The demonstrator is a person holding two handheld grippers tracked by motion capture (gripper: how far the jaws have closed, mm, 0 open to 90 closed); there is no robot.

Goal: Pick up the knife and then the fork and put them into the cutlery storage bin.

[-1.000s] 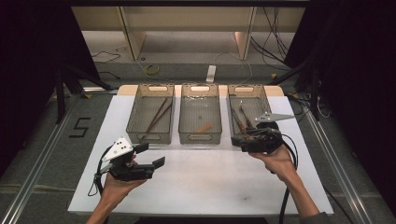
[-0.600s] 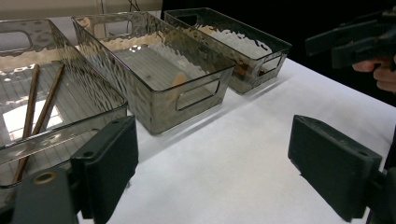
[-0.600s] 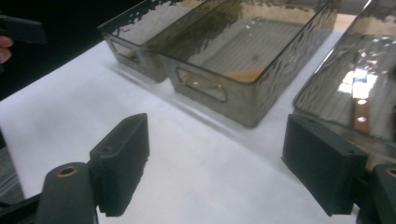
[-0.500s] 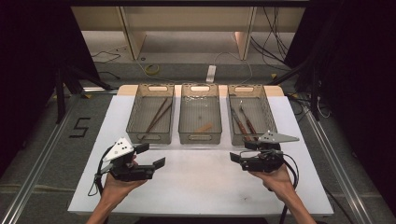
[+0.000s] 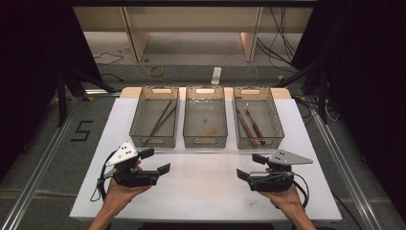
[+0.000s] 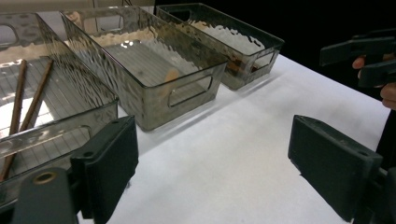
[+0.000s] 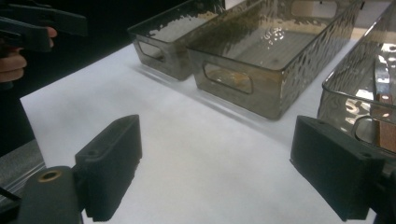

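Both tools hover released over the white surface [image 5: 206,191] — left tool [image 5: 160,161], right tool [image 5: 249,166], its jaws just widened, nothing between — near the trays [image 5: 205,143].

Power strip [image 5: 216,75] on floor beyond surface; yellow cable coil [image 5: 155,71] left of it (loose cables nearby); floor marking "5" [image 5: 82,131] at left.

A broad strip of bare white table [image 5: 206,191] lies open between the left gripper [image 5: 155,161] and the right gripper [image 5: 249,166], both with jaws apart and nothing between them. Beyond it, three clear bins [image 5: 206,122] stand side by side, near one another, walling off the far edge.
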